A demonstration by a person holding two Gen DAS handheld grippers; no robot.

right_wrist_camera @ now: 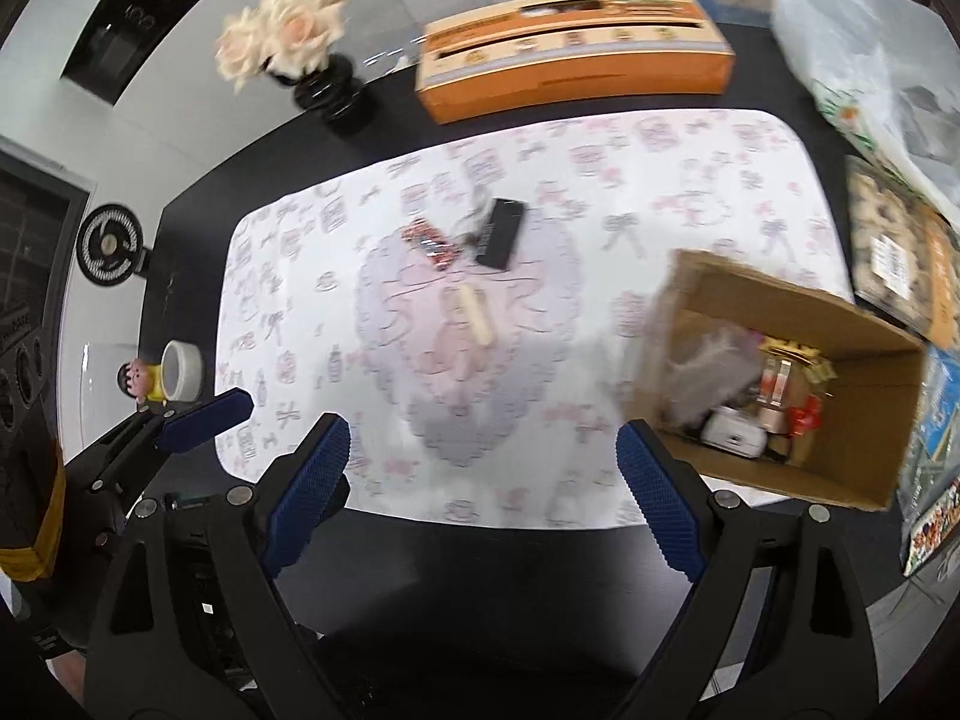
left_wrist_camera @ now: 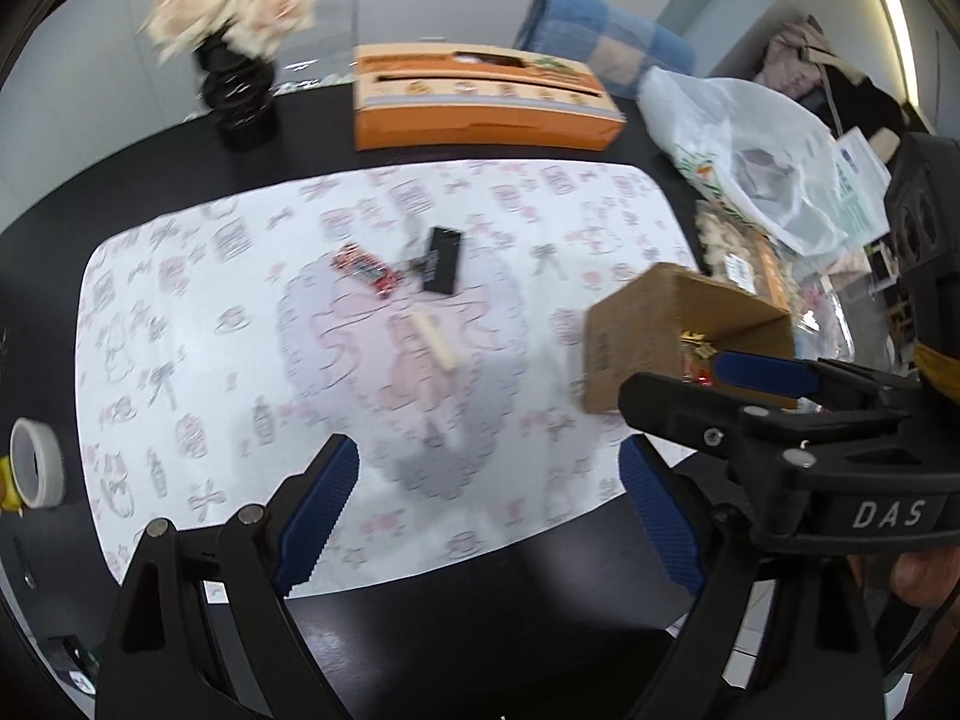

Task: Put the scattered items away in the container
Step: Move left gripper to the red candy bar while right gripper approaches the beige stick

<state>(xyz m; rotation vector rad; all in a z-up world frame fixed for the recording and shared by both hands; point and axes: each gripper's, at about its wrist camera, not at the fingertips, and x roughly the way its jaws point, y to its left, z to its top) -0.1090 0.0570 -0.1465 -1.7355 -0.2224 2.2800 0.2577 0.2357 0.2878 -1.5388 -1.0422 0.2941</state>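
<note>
Both the left gripper (left_wrist_camera: 489, 516) and right gripper (right_wrist_camera: 483, 495) hover released and empty; ahead of the fingers lie a cream stick (right_wrist_camera: 474, 315), black binder clip (right_wrist_camera: 501, 234) and red wrapper (right_wrist_camera: 429, 246); approach the stick squarely, then carry it to the cardboard box (right_wrist_camera: 864, 414) at right.

Three small items (left_wrist_camera: 414, 282) lie on the patterned mat (left_wrist_camera: 180, 312) beside the cardboard box (left_wrist_camera: 648, 330).

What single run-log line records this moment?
left gripper: open, empty | right gripper: open, empty | cardboard box: partly filled | left on mat: black clip, red wrapper, cream stick
</note>
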